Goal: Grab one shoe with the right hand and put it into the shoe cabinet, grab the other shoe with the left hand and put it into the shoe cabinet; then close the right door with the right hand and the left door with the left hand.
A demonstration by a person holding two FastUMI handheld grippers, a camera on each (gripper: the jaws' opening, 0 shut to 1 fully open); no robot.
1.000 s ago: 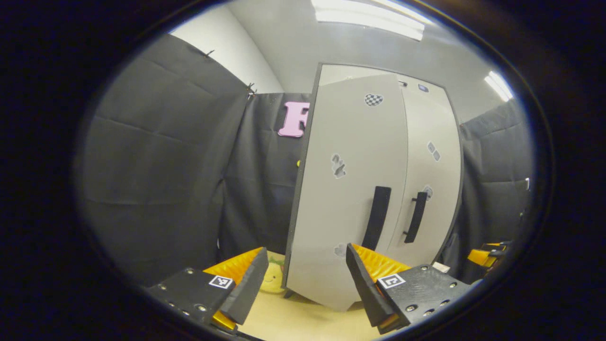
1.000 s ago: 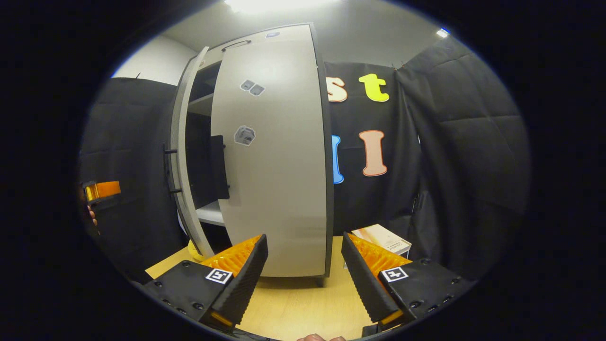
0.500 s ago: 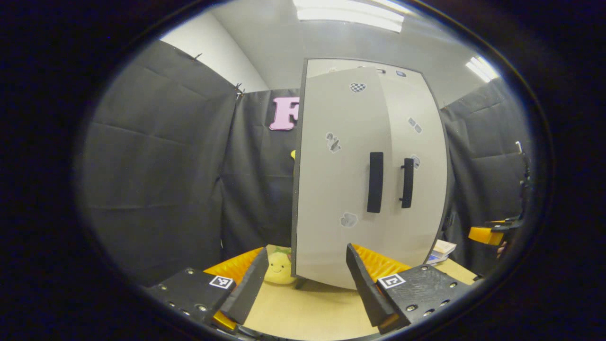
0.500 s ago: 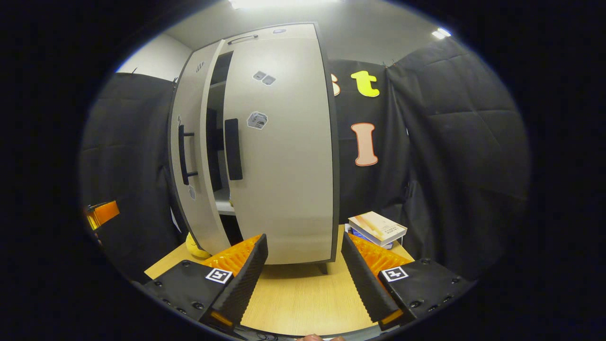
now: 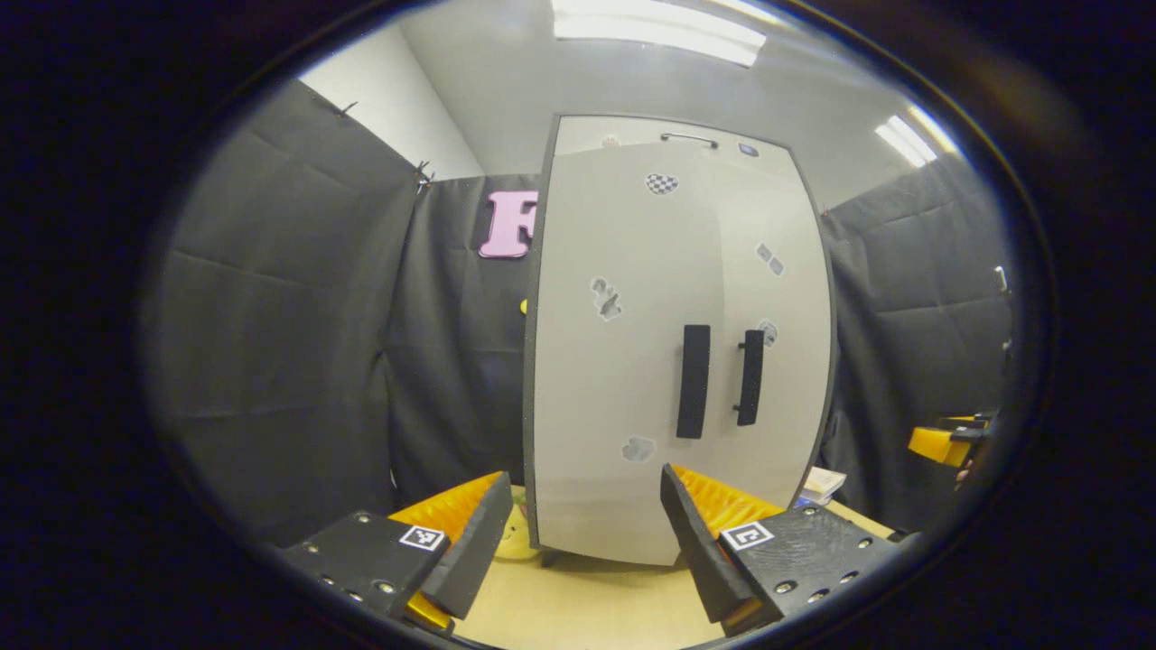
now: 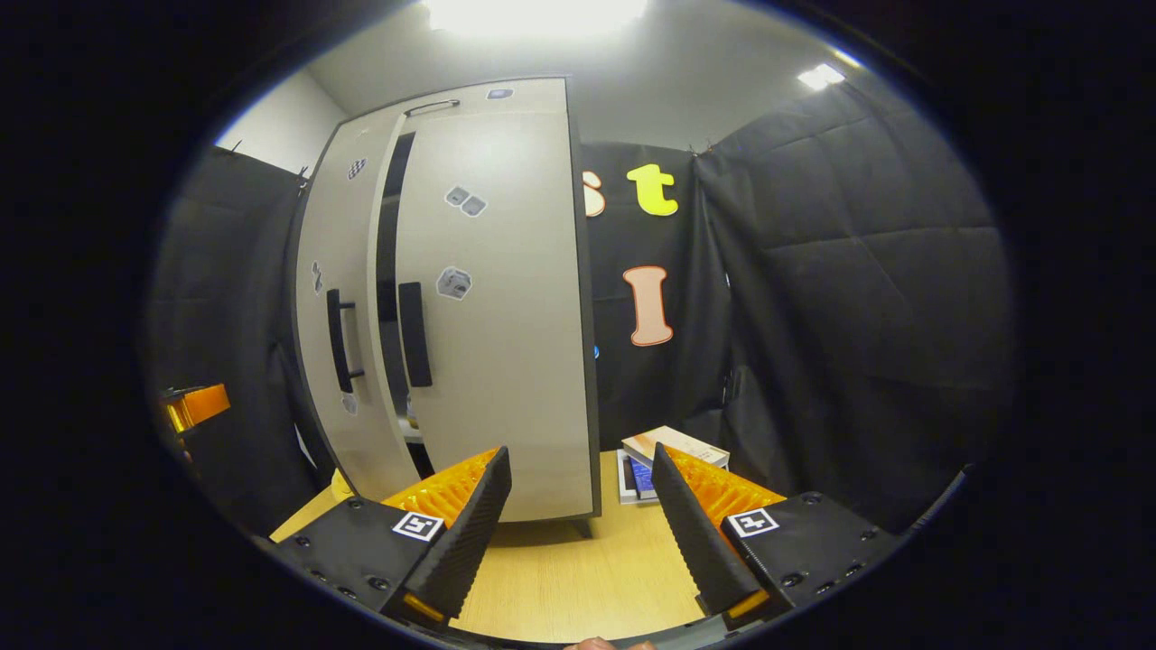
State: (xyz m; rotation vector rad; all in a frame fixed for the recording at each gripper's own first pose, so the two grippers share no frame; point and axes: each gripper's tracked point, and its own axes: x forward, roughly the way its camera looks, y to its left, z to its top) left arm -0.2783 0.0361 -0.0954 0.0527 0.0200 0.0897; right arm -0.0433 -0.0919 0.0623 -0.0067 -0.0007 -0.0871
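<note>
My left gripper (image 5: 578,533) and right gripper (image 6: 578,528) both gape, holding nothing. Pale grey shoe cabinet (image 6: 506,361) stands upright on the wooden table (image 6: 578,578); a dark gap shows between its doors beside the black handles (image 6: 414,334).

left gripper (image 5: 578,542): jaws apart, nothing betw. fingers. right gripper (image 6: 578,537): jaws apart, nothing held, level.

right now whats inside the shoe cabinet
Mostly hidden. The shoe cabinet has a narrow dark gap between its doors in the right gripper view, showing only a pale shelf edge low down. Whether shoes are inside cannot be told.
</note>
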